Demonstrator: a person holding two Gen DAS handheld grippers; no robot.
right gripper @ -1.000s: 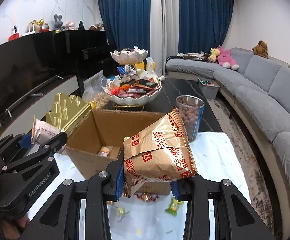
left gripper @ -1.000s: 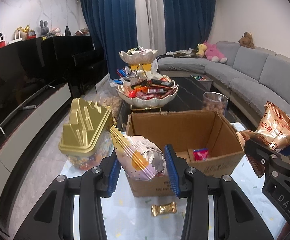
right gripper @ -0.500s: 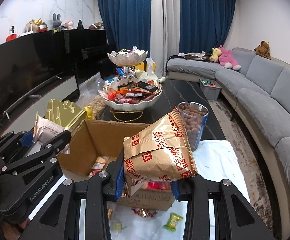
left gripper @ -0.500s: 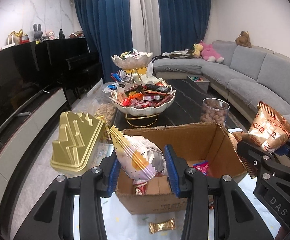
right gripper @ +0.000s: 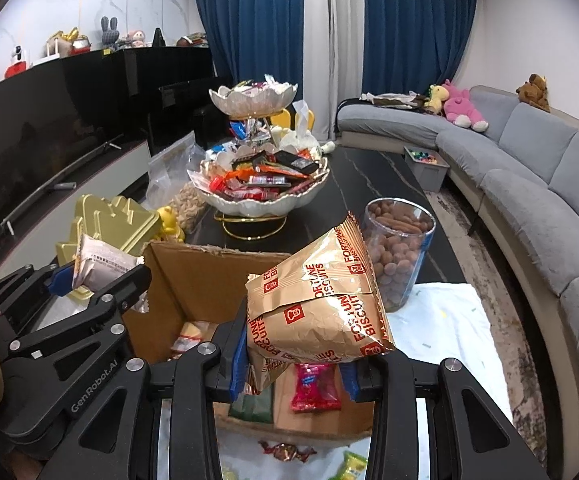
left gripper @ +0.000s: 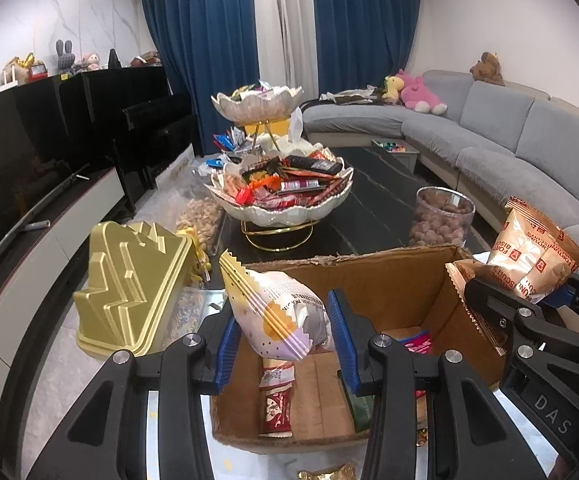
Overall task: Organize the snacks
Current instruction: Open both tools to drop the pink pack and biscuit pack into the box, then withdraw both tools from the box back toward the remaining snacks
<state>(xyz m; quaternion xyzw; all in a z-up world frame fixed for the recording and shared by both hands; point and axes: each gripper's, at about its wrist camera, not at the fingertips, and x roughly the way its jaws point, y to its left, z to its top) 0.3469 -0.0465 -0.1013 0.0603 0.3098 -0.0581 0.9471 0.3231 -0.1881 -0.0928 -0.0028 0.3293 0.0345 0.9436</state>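
Left gripper [left gripper: 281,336] clamped on white snack pouch [left gripper: 277,316], right gripper [right gripper: 295,364] on biscuit bag [right gripper: 321,308]; both poised directly above cardboard box [left gripper: 385,280] near tabletop's front edge, opening straight below.

"FORTUNE BISCUITS", red print, repeated across gold snack bag [right gripper: 321,312]; same bag in left wrist view [left gripper: 533,256], lettering partly legible. "GenRobot.AI" on black body of left gripper [right gripper: 101,280]. "DAS" on black body of right gripper [left gripper: 529,312]. Print on white snack bag [left gripper: 281,312] too small to read.
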